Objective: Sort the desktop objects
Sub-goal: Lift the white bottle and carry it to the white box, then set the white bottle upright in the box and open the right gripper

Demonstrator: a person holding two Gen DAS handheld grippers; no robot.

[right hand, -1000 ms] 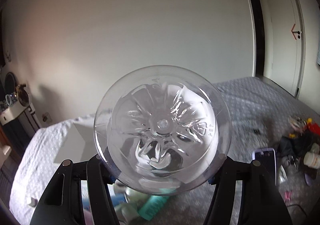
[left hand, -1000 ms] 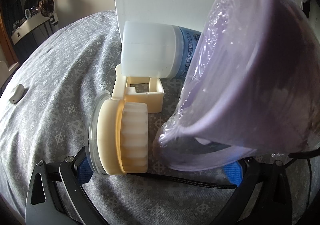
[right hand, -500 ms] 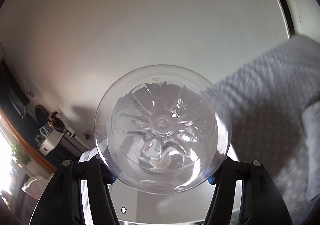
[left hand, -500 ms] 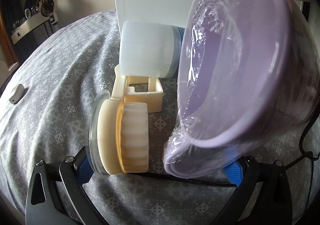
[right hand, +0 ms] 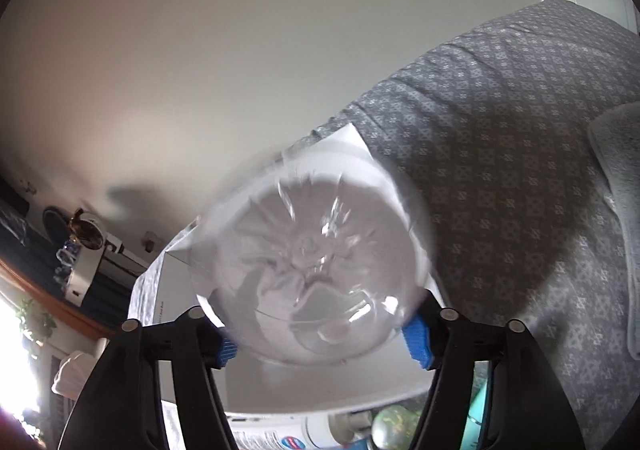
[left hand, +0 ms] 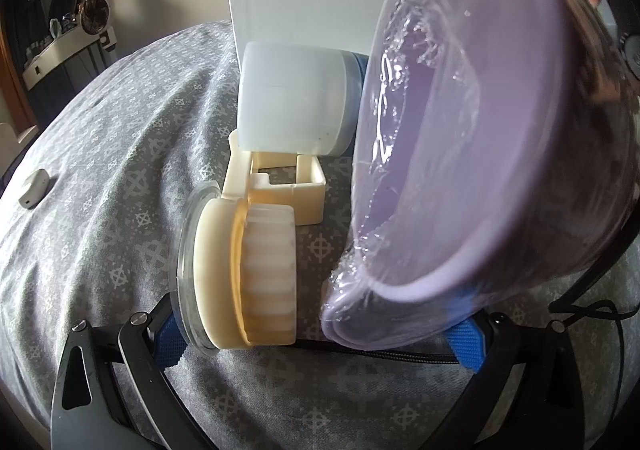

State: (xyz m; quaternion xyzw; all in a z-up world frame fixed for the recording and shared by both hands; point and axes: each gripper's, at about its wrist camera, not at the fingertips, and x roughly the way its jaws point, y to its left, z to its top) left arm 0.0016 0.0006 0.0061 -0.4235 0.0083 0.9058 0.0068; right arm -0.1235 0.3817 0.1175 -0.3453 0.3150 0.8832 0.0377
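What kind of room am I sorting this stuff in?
Probably a bedroom: the items lie on a grey patterned bedspread beside a folded blanket, with a cluttered shelf against the wall rather than office furniture.

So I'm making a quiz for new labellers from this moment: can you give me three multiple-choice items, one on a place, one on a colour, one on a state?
1. Where does the cream ridged plastic wheel piece sit?
A. on the grey patterned cloth, left of the bowl
B. inside the bowl
C. on top of the white box

2. What colour is the film-wrapped plastic bowl?
A. green
B. pale purple
C. red

3. What is the state of the right tongs?
A. wide open, holding nothing
B. closed on a clear plastic bottle
C. closed on a spoon

Answers:
1 A: in the left wrist view it rests on the cloth beside the bowl.
2 B: its rim and wall show lilac under the film.
3 B: the blue pads press both sides of the clear bottle, seen base-on.
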